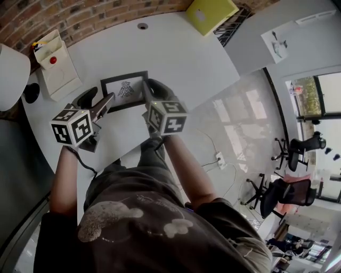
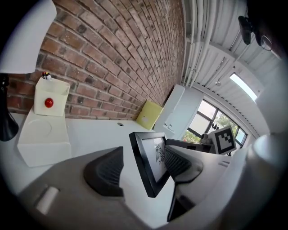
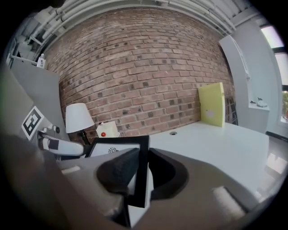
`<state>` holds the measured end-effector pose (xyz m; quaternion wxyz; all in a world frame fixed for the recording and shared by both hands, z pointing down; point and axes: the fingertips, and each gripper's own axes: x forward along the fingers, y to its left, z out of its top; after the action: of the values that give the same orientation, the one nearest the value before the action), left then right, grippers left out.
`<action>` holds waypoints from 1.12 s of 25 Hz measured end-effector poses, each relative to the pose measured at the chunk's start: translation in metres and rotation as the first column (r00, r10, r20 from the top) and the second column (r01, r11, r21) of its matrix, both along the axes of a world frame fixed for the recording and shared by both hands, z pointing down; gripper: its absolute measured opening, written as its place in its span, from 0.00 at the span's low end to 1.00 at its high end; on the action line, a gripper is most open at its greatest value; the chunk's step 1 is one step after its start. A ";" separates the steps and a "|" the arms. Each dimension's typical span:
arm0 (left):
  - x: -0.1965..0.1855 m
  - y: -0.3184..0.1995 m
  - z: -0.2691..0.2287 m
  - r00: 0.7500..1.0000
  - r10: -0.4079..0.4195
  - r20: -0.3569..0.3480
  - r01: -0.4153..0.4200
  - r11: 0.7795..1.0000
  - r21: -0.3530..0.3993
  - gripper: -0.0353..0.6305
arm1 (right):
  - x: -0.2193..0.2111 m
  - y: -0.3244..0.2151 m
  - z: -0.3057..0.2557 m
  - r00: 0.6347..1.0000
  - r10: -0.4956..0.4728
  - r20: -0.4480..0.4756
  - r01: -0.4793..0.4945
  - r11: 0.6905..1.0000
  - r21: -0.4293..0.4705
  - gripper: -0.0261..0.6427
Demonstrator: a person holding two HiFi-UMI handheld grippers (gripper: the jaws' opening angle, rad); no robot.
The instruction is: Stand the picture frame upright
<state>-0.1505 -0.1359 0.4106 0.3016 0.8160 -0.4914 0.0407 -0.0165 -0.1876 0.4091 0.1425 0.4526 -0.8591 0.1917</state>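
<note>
A black picture frame [image 1: 125, 88] holding a small dark drawing is raised off the white table [image 1: 181, 58] and stands steeply tilted. My right gripper [image 1: 151, 89] is shut on its right edge; in the right gripper view both pads press on the black rim [image 3: 143, 155]. My left gripper [image 1: 99, 101] is at the frame's left side. In the left gripper view the frame [image 2: 150, 164] sits between the jaws. The right pad [image 2: 177, 162] lies against the glass, while the left pad [image 2: 109, 171] stands apart from the back. The frame's stand is hidden.
A white box with a red ball [image 1: 55, 65] stands at the back left near the brick wall, beside a white lamp shade [image 1: 11, 74]. A yellow folder [image 1: 211, 14] leans at the far end. A cable hole [image 1: 142, 25] is in the tabletop. The table's curved edge runs on the right.
</note>
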 end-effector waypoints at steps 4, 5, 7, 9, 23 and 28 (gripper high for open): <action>0.004 -0.015 -0.005 0.997 -0.077 0.030 0.077 0.997 0.016 0.38 | -0.004 -0.029 -0.007 0.993 -0.117 0.029 0.116 0.993 0.034 0.15; 0.008 -0.020 -0.005 0.994 -0.099 0.038 0.099 0.995 0.018 0.37 | -0.004 -0.037 -0.009 0.987 -0.155 0.033 0.154 0.987 0.044 0.15; 0.016 -0.031 -0.005 0.987 -0.150 0.064 0.149 0.989 0.018 0.36 | -0.005 -0.052 -0.010 0.971 -0.237 0.037 0.234 0.970 0.063 0.15; 0.020 -0.041 -0.003 0.971 -0.216 0.098 0.216 0.976 0.015 0.29 | -0.005 -0.069 -0.007 0.950 -0.309 0.038 0.306 0.949 0.069 0.15; 0.062 -0.126 -0.035 0.887 -0.374 0.273 0.363 0.927 0.091 0.24 | 0.018 -0.174 -0.033 0.814 -0.579 0.050 0.565 0.809 0.163 0.15; 0.058 -0.158 -0.034 0.832 -0.418 0.365 0.403 0.907 0.120 0.23 | 0.015 -0.204 -0.037 0.765 -0.642 0.046 0.622 0.756 0.204 0.16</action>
<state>-0.0926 -0.2941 0.3765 0.1862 0.6734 -0.7046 0.1239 -0.0013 -0.3916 0.3720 0.1094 0.1346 -0.9815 0.0804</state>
